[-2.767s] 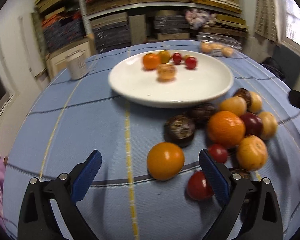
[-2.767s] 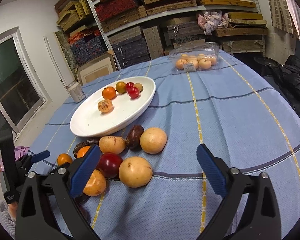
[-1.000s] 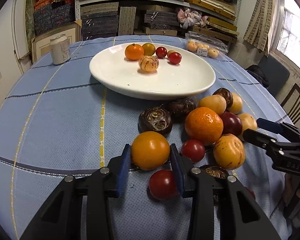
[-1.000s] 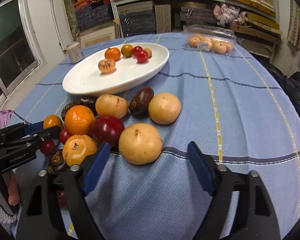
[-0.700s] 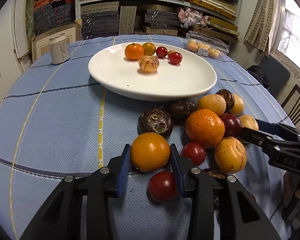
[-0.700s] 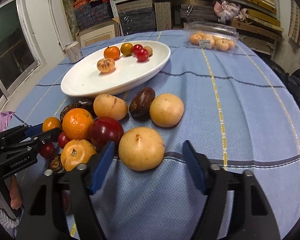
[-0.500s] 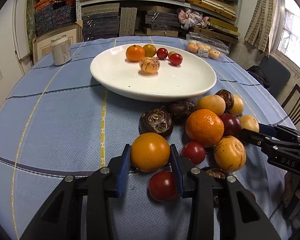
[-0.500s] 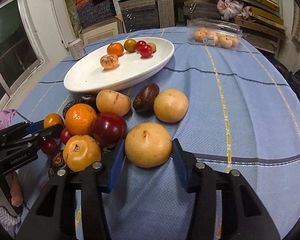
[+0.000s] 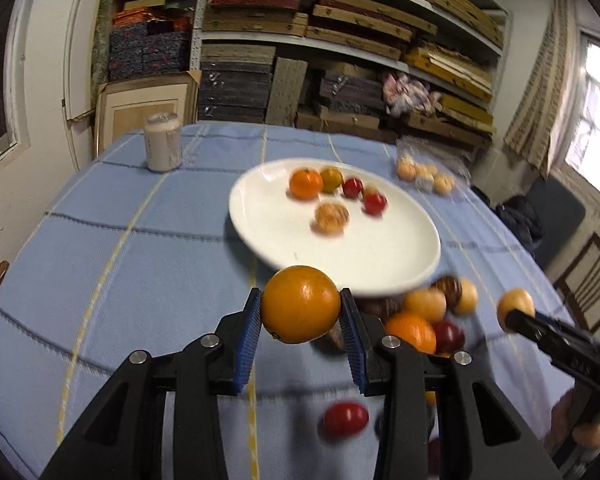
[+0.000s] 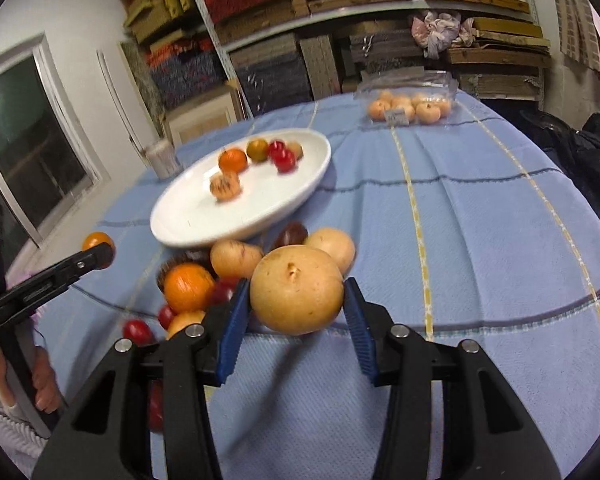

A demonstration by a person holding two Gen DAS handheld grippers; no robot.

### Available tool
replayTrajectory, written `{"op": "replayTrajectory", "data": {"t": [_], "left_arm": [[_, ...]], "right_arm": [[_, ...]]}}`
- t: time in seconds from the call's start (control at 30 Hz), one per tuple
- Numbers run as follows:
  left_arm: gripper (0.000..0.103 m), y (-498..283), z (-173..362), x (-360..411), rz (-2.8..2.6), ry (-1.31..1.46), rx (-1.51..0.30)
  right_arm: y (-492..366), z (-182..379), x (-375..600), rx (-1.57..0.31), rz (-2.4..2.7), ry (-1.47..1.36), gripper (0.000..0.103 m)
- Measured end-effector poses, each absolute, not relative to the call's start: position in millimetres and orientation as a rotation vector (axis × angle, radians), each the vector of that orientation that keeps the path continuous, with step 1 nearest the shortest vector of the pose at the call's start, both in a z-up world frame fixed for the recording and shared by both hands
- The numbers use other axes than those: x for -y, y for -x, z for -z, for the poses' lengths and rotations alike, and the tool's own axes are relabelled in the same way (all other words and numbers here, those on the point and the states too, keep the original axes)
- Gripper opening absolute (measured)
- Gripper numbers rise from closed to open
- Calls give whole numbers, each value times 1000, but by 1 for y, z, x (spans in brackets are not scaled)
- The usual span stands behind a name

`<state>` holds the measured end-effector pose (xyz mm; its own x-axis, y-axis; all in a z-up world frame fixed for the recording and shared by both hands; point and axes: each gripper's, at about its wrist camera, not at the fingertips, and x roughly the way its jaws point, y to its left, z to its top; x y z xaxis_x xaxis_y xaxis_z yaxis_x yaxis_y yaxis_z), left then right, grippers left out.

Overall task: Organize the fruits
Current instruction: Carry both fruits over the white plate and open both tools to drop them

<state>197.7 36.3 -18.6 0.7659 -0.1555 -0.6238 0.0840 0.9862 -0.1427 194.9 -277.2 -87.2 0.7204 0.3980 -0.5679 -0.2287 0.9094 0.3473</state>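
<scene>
My left gripper [image 9: 300, 332] is shut on an orange fruit [image 9: 300, 304] and holds it in the air in front of the white plate [image 9: 380, 256]. My right gripper [image 10: 298, 316] is shut on a large tan round fruit [image 10: 296, 290], lifted off the blue cloth. The plate [image 10: 188, 216] holds several small fruits, among them an orange one [image 9: 305, 184] and red ones [image 9: 374, 203]. A heap of loose fruit [image 10: 204, 280] lies on the cloth beside the plate's near rim. Each wrist view shows the other gripper with its fruit: the tan fruit [image 9: 515, 310] and the orange fruit [image 10: 97, 242].
A white can [image 9: 162, 146] stands at the far left of the round table. A clear plastic box of small orange fruits [image 10: 410, 108] sits at the far edge. Shelves of stacked boards fill the wall behind. A dark chair [image 9: 556, 216] and a wooden chair stand to the right.
The right gripper's jaws shut on the tan fruit. Both grippers then rose off the cloth with their fruits, and the table dropped lower in both views.
</scene>
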Motion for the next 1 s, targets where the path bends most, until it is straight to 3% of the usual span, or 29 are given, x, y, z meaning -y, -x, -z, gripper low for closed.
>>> {"op": "replayTrajectory", "data": {"t": [0.27, 0.53, 0.6, 0.7, 0.77, 1.0], "left_arm": [[39, -262, 6, -33, 76, 114, -692], [39, -298, 38, -30, 83, 98, -766], [44, -300, 40, -33, 95, 111, -772], [60, -298, 38, -35, 111, 128, -764], [69, -291, 35, -35, 97, 109, -740], [72, -255, 38, -42, 80, 108, -734]], "right_arm": [[-251, 45, 234, -654, -369, -155, 46], [-307, 69, 189, -712, -353, -76, 47], [-307, 76, 190, -716, -355, -61, 47], [-300, 74, 200, -689, -346, -75, 49], [-291, 67, 211, -654, -344, -110, 52], [-251, 58, 267, -548, -296, -261, 79]]}}
